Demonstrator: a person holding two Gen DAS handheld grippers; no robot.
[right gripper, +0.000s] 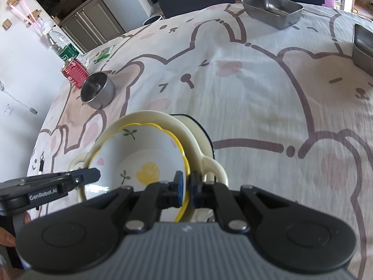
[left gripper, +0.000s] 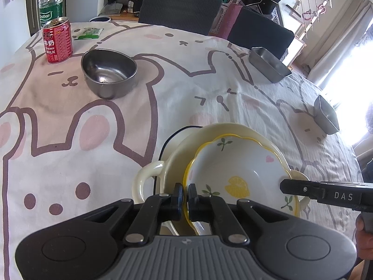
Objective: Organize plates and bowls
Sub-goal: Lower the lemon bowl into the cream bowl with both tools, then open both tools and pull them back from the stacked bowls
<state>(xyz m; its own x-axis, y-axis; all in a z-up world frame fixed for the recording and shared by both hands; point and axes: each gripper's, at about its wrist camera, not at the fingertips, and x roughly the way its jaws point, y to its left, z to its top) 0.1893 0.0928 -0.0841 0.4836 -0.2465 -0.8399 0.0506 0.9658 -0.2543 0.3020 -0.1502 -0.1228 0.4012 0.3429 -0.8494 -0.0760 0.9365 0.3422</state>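
Observation:
A white plate with a scalloped yellow rim and lemon print (left gripper: 237,163) (right gripper: 139,154) lies inside a cream two-handled bowl (left gripper: 149,177) (right gripper: 163,119). The bowl rests on a white dish with a dark rim (left gripper: 172,140) (right gripper: 198,126). My left gripper (left gripper: 185,196) is shut on the plate's near-left rim. My right gripper (right gripper: 185,186) is shut on the opposite rim. Each gripper also shows in the other's view: the right gripper (left gripper: 283,185) and the left gripper (right gripper: 96,173). A round steel bowl (left gripper: 108,72) (right gripper: 98,89) stands apart, farther back on the left.
A rectangular steel tray (left gripper: 269,64) (right gripper: 272,12) sits at the far edge and another steel container (left gripper: 326,114) (right gripper: 363,46) at the right. A red milk can (left gripper: 57,39) and a water bottle (left gripper: 51,0) stand at the back left. Dark chairs (left gripper: 179,7) line the far side.

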